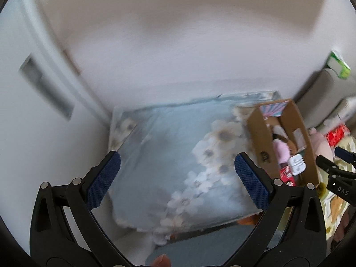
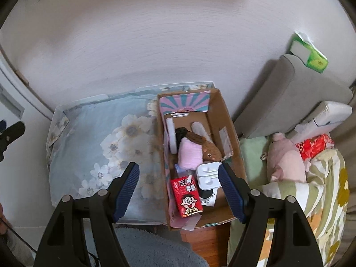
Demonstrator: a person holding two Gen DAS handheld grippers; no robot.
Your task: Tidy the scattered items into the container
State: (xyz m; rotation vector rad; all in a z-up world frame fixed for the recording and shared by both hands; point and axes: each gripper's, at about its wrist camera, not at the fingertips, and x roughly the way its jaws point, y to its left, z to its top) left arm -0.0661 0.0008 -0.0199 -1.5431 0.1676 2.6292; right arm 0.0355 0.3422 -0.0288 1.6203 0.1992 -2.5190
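Cardboard box (image 2: 224, 120), holding toys and a red carton (image 2: 187, 197), lies directly below the right gripper (image 2: 179, 189), long axis running away; both grippers wide open, empty; left gripper (image 1: 178, 180) beside it.

The pale blue pillow (image 2: 93, 133) is showing cream flowers toward its right edge. The brown cardboard box (image 2: 224, 109) is holding a red milk carton (image 2: 186, 195) with a cartoon face, a pink cloth (image 2: 190, 155), a brown plush (image 2: 209, 146) — and a pink-and-teal striped flap (image 2: 184, 102). Both tongs — left tongs (image 1: 178, 178), right tongs (image 2: 179, 187) — are wearing dark blue pads on black.
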